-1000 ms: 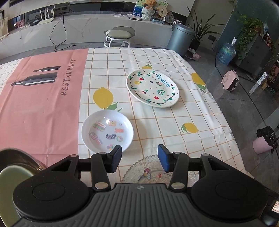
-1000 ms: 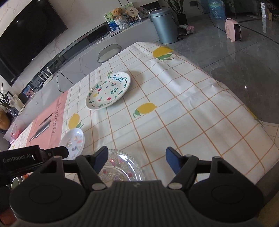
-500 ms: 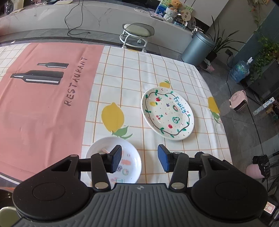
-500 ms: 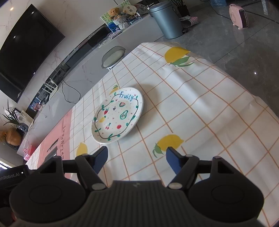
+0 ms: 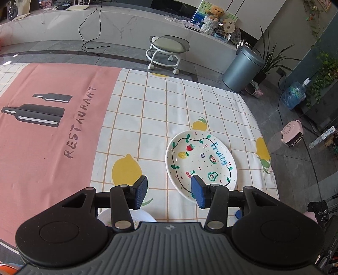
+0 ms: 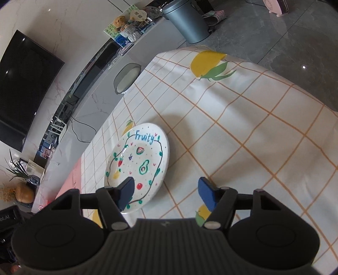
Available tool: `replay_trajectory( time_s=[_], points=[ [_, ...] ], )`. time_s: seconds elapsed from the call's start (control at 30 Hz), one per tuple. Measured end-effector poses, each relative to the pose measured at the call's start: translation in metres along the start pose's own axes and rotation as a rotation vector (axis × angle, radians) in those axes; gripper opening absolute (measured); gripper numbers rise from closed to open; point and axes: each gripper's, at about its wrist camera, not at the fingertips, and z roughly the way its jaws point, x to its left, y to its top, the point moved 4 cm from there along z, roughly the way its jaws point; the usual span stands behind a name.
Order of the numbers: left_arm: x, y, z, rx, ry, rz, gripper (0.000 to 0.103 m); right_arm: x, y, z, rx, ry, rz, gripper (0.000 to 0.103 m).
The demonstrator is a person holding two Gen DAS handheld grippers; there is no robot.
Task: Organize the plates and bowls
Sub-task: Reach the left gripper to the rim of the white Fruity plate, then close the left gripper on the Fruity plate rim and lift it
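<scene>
A table under a checked tablecloth [image 5: 147,118] printed with lemons and a pink "RESTAURANT" panel fills the left wrist view, with grey floor tiles beyond it, a small wheeled stool [image 5: 169,47], a grey bin [image 5: 241,69] and a pink heater [image 5: 292,135] off to the right. The left gripper [image 5: 169,191] hangs above the cloth with its blue pads set wide apart and nothing between them. The oval plate lettered "Fruity" [image 5: 200,160] lies flat on the cloth ahead and to the right; the right pad overlaps its near rim in the picture, though contact cannot be told. Under the gripper body at the near edge, part of a small white bowl [image 5: 145,219] shows.

In the right wrist view the same tablecloth [image 6: 243,118] runs toward a wall with a dark television [image 6: 23,88], a low marble counter and the bin [image 6: 188,20]. The right gripper [image 6: 166,195] is likewise spread wide and holds nothing. The "Fruity" plate [image 6: 139,160] sits ahead and to the left, its near edge passing behind the left pad, while the right pad stands over bare cloth.
</scene>
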Motion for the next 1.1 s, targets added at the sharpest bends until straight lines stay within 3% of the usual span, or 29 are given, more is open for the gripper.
replay_trajectory(
  time_s=[0.07, 0.17, 0.23, 0.43, 0.53, 0.67, 0.77, 0.8, 0.83, 1.03, 1.1],
  points=[
    [0.0, -0.001, 0.005, 0.008, 0.004, 0.0, 0.055, 0.002, 0.003, 0.006, 0.003, 0.007, 0.016, 0.054],
    [0.002, -0.002, 0.011, 0.018, 0.015, -0.001, 0.055, 0.005, 0.003, 0.015, 0.016, 0.009, 0.015, 0.032],
    [0.003, -0.003, 0.016, 0.024, 0.018, -0.002, 0.054, 0.008, 0.001, 0.02, 0.023, -0.012, -0.018, 0.009],
    [0.004, -0.005, 0.027, 0.025, 0.008, -0.001, 0.054, 0.004, -0.002, 0.012, -0.038, -0.004, -0.039, 0.0],
    [0.001, -0.006, 0.033, 0.029, -0.008, -0.004, 0.054, -0.003, -0.001, 0.0, -0.062, -0.089, -0.064, 0.0],
    [-0.001, -0.005, 0.044, 0.012, -0.021, -0.017, 0.054, -0.019, 0.0, -0.003, -0.022, -0.019, 0.001, 0.0],
    [0.002, 0.002, 0.052, 0.001, -0.026, -0.033, 0.054, -0.018, 0.004, -0.004, -0.021, 0.031, 0.031, 0.014],
    [0.003, 0.004, 0.054, -0.002, -0.023, -0.036, 0.054, -0.016, 0.006, -0.003, -0.026, 0.037, 0.034, 0.033],
    [0.004, 0.007, 0.057, -0.002, -0.018, -0.037, 0.054, -0.014, 0.009, -0.002, -0.034, 0.041, 0.038, 0.042],
    [0.012, 0.017, 0.074, 0.002, -0.034, -0.087, 0.054, -0.007, 0.021, 0.017, -0.011, 0.05, 0.067, 0.041],
    [0.014, 0.017, 0.08, 0.019, -0.022, -0.104, 0.045, -0.007, 0.022, 0.023, 0.0, 0.058, 0.086, 0.034]
  ],
)
